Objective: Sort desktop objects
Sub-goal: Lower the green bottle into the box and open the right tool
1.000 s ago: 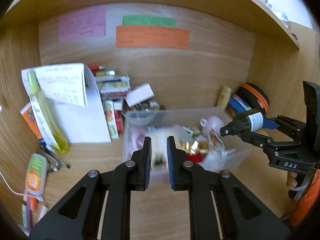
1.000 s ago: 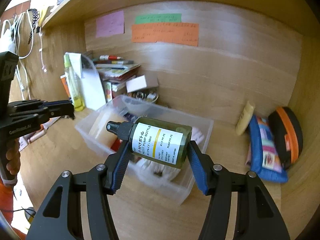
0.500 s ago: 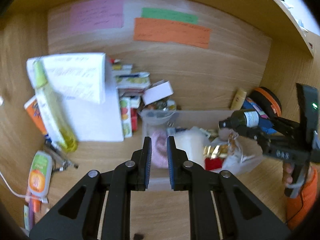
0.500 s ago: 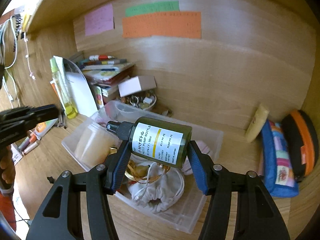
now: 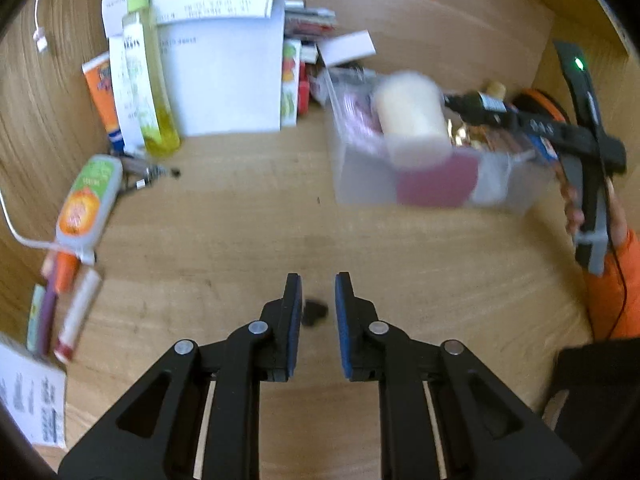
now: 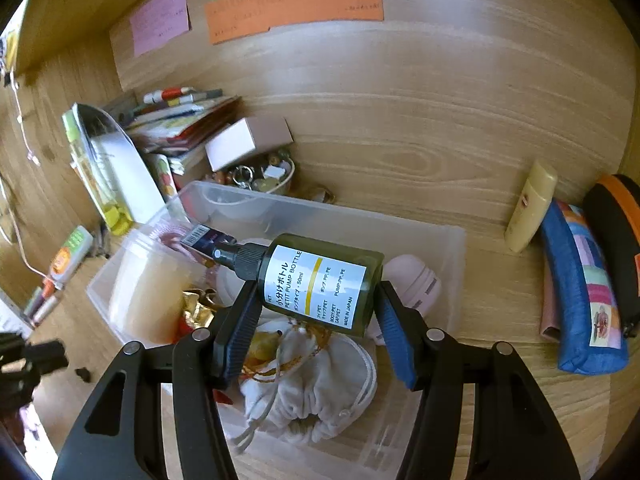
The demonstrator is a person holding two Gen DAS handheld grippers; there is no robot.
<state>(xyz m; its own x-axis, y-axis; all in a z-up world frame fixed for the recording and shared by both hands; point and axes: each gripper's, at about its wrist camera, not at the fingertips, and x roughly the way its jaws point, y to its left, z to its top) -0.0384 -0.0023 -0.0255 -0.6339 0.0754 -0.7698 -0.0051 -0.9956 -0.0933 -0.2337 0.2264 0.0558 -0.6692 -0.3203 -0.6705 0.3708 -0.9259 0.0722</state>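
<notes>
My right gripper [image 6: 316, 320] is shut on a dark green pump bottle [image 6: 320, 284] with a white label, held sideways over the clear plastic bin [image 6: 400, 232]. The bin holds a cream jar [image 6: 148, 292], a white drawstring pouch [image 6: 316, 392], a pink item [image 6: 416, 280] and gold wrappers. In the left wrist view the right gripper [image 5: 500, 114] with the bottle [image 5: 476, 104] hangs over the bin [image 5: 360, 172] at upper right. My left gripper [image 5: 316, 300] hovers low over the wooden desk, jaws slightly apart and empty, with a small black object [image 5: 314, 312] on the desk between the fingertips.
At left stand a yellow-green bottle [image 5: 148, 80], white papers [image 5: 224, 60], an orange tube [image 5: 100, 92], a green-orange pack [image 5: 88, 204] and pens [image 5: 76, 308]. Right of the bin lie a cream tube [image 6: 530, 208], a blue pouch [image 6: 580, 292] and a black-orange case [image 6: 616, 232].
My left gripper pulled back from the bin and dropped toward the desk, the black object now between its fingers. My right gripper carried the bottle farther over the bin and lower.
</notes>
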